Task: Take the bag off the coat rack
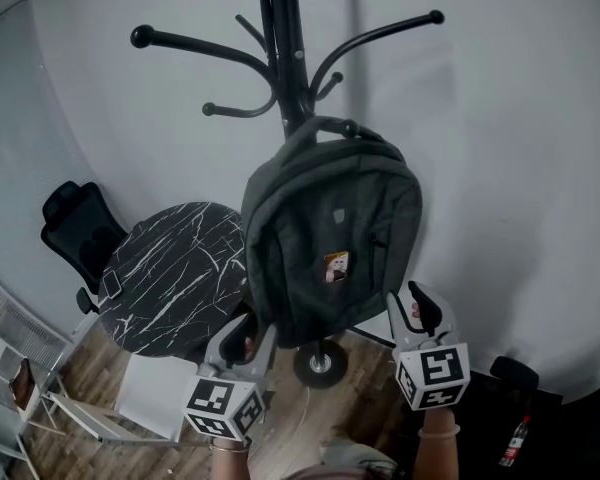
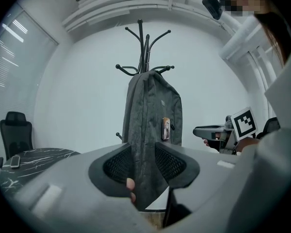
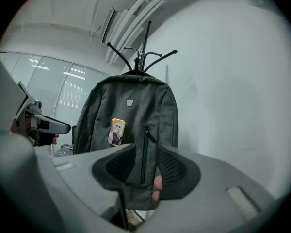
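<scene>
Two grippers (image 1: 242, 333) (image 1: 417, 306), one bag (image 1: 330, 238), one rack (image 1: 285, 58)

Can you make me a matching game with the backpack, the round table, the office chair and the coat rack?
Things:
1. backpack
2. round table
3. office chair
4. coat rack

Descriptions:
A. black with white veins
B. tall black pole with curved hooks
C. grey, hanging from a hook
D. black, on the table's left in the head view

Pairs: 1-C, 2-A, 3-D, 4-B

Dark grey bag (image 1: 330, 238), black coat rack (image 1: 285, 48), black white-veined marble table (image 1: 170, 278).
</scene>
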